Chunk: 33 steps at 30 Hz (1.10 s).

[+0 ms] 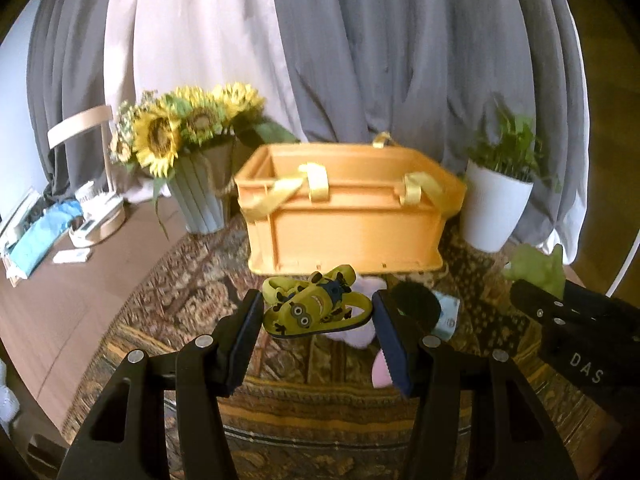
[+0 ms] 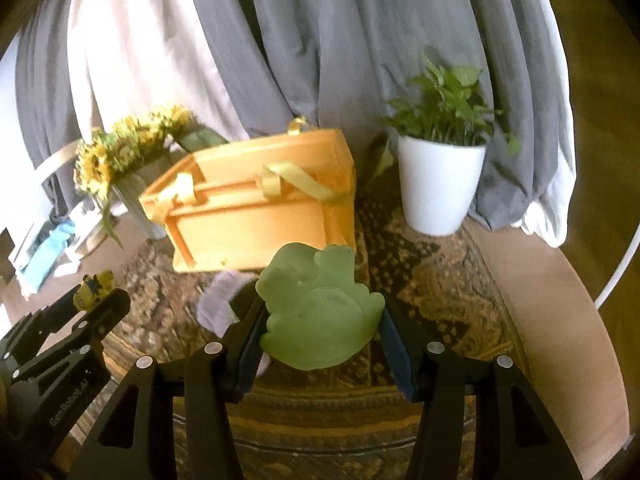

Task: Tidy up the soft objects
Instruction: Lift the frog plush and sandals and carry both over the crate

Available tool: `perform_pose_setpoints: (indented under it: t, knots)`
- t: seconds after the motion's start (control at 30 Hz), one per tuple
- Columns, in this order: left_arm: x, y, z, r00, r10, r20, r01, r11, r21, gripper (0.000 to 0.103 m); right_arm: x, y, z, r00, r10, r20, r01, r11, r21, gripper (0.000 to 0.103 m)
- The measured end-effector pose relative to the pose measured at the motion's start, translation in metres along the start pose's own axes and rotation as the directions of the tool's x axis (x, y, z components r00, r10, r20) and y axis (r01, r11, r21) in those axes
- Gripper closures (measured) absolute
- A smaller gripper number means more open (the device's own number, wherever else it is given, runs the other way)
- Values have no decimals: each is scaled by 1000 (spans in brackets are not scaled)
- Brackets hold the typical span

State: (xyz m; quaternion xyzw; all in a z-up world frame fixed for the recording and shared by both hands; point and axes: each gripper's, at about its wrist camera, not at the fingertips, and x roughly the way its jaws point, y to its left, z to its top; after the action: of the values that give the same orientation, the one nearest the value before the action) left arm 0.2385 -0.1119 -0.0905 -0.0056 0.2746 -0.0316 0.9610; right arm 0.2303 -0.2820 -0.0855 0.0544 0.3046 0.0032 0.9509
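Observation:
My left gripper [image 1: 316,312] is shut on a pair of yellow Minion slippers [image 1: 316,306] and holds them above the patterned rug, in front of the orange basket [image 1: 344,224]. My right gripper [image 2: 320,316] is shut on a pale green soft toy [image 2: 320,308], also raised in front of the orange basket [image 2: 256,216]. The right gripper with the green toy [image 1: 536,268] shows at the right of the left wrist view. The left gripper with the slippers [image 2: 94,286] shows at the lower left of the right wrist view.
A pink soft item [image 1: 362,332], a black round item [image 1: 416,304] and a light blue packet [image 1: 446,318] lie on the rug under the left gripper. A sunflower vase [image 1: 200,200] stands left of the basket, a white plant pot [image 1: 492,212] to its right. Curtains hang behind.

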Motion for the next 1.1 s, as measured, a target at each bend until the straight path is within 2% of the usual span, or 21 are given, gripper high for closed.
perform_pose_setpoints:
  t: [0.43,1.1]
  knots:
    - [-14,19,49,992,-26,121,27,1000,-9,47,-15,24,43,993,10,117,-10,1000,4,48]
    - [-6,34,108,962,-18,273,15,1000,14,47,-3,50,97,962,32,273,-27,999,-20,48]
